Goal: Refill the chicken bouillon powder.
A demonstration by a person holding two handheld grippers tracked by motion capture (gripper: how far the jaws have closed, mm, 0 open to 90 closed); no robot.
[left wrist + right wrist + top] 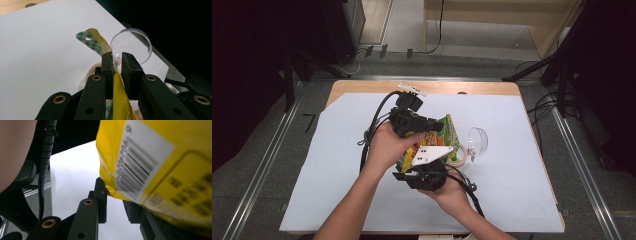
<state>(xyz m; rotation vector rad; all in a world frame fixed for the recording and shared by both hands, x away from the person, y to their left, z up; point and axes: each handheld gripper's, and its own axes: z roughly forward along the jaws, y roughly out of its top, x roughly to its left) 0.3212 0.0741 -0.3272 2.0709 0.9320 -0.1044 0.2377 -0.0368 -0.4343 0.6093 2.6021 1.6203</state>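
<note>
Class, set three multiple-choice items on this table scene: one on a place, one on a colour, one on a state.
1. Where does the clear round plastic cup lie?
A. on the white sheet
B. on the floor
C. in a drawer

2. Which colour is most of the crinkly snack bag?
A. blue
B. yellow
C. black

3. What is the left gripper doing?
A. lying on the table
B. gripping the cup
C. clamping the bag's edge

Key: 1 A, the cup rests on the sheet beside the bag; 2 B, both gripper views show yellow film; 3 C, the bag's edge passes between its jaws.
</note>
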